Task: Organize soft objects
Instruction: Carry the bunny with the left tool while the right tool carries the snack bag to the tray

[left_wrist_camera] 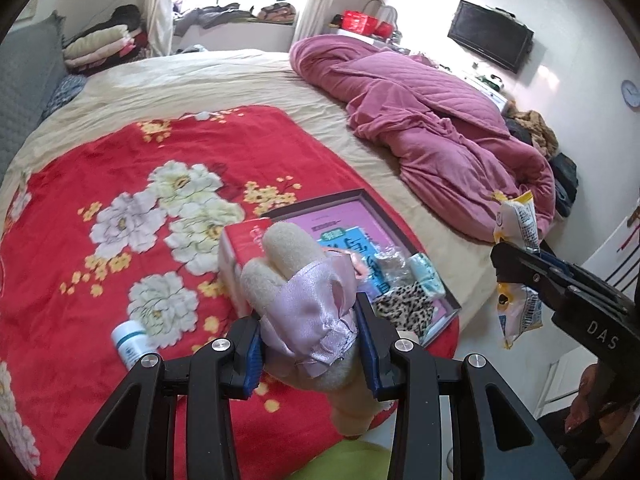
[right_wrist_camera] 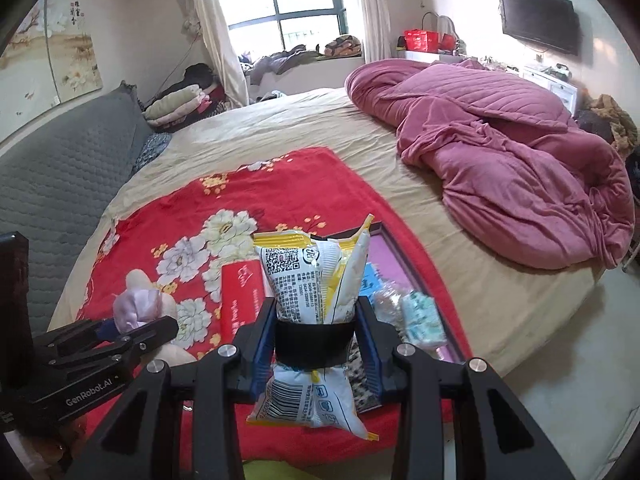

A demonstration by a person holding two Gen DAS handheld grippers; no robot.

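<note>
Left wrist view: plush toy (left_wrist_camera: 304,300) clenched in left tool (left_wrist_camera: 308,340), lower centre. Snack bag (right_wrist_camera: 316,312) squeezed at waist by right tool (right_wrist_camera: 316,340), above tray (left_wrist_camera: 452,300). Risks: bag burst under pinch; toy's satin dress slipped from pads; tray overcrowded.

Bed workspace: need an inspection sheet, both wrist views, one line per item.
Surface: bed with a red floral blanket spread over the near part.
Job's things: plush toy in the left gripper; snack bag in the right gripper; shallow box on the blanket holds a leopard cloth and a tissue pack.
Clutter: red carton beside the box; white jar on the blanket.
Grippers: both shut on their loads, held above the blanket.
Cables: nothing seen.
Surroundings: pink quilt heaped on the bed, TV on the wall, window, folded bedding.
</note>
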